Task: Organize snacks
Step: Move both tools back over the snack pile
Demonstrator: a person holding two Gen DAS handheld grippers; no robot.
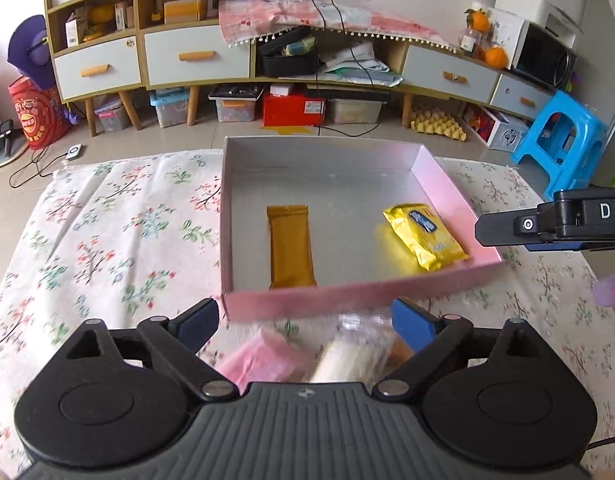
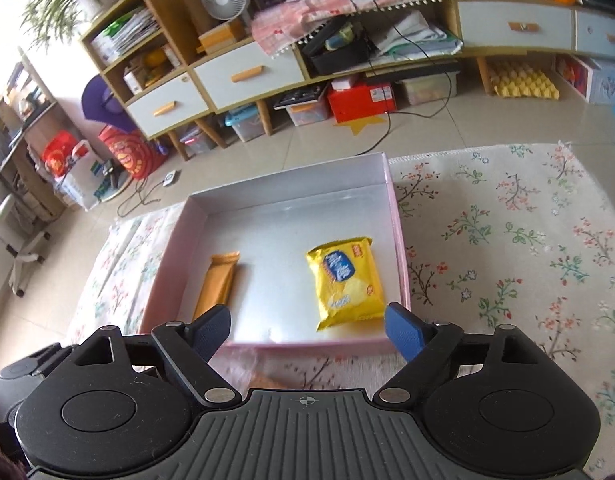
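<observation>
Left claw: my left gripper [image 1: 305, 322] hung with its blue fingers [image 1: 411, 326] spread wide, clamped on nothing.
Right claw: my right gripper [image 2: 307, 328] was likewise wide apart and empty, its fingers [image 2: 403, 330] straddling the near wall of the box.
Box: the shallow pink box [image 1: 347, 300] with a silvery floor lay straight ahead of both claws on the floral cloth [image 1: 107, 220]; its near wall sat just past my left fingertips.
Brown bar: a brown wrapped bar [image 1: 291, 252] lay flat inside the box, ahead of my left claw and slightly left of centre, its near end close against the front wall. From the right claw it [image 2: 217, 284] lay ahead to the left, just beyond the left finger.
Yellow packet: a yellow snack packet [image 1: 425, 238] lay inside the box toward its right wall, ahead and right of my left claw. From the right claw it [image 2: 345, 282] sat just ahead, between the finger lines and nearer the right one.
Loose snacks: outside the box, on the cloth under my left fingers, lay a pink packet [image 1: 263, 360] and a pale clear-wrapped snack [image 1: 351, 356], side by side and blurred; whether they touched I could not tell.
Other claw in view: my right gripper's black body [image 1: 555, 220] reached in from the right, above the box's right corner.
Background: a low cabinet [image 1: 195, 60] stood far ahead.
</observation>
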